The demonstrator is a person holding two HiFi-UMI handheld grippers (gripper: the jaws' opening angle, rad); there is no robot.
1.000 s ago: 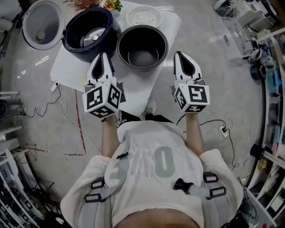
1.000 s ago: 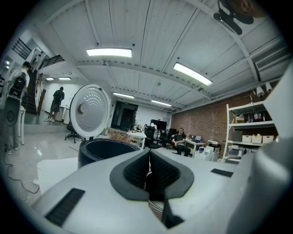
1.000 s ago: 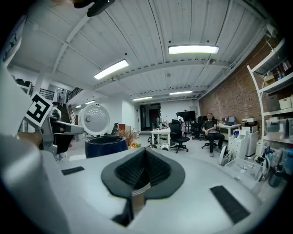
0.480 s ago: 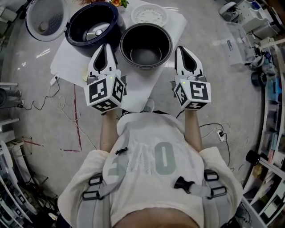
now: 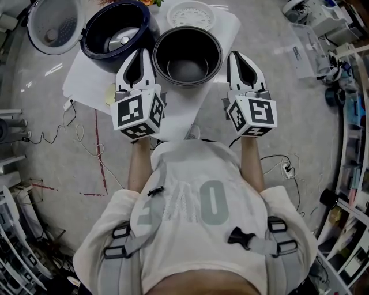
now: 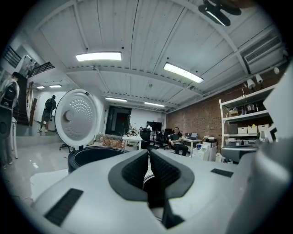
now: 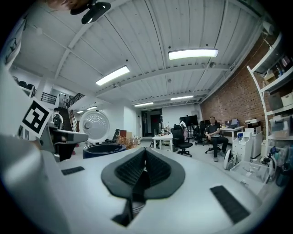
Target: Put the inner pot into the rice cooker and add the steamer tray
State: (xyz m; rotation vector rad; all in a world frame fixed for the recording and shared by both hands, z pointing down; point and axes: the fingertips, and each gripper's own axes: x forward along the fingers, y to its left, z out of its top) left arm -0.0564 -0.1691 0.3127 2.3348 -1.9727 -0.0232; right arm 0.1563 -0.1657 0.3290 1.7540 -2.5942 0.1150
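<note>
Both closed, empty: left hand-held gripper (image 5: pixel 141 52), right hand-held gripper (image 5: pixel 234 55); cooker lid (image 5: pixel 55 29) cropped.

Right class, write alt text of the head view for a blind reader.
From above: a person holds the left gripper and right gripper, both shut, flanking an inner pot on a sheet. The open rice cooker stands left of it, a steamer tray beyond.

Head view: top edge clips rice cooker (image 5: pixel 88 47) far rim and lid (image 5: pixel 55 24) top.
</note>
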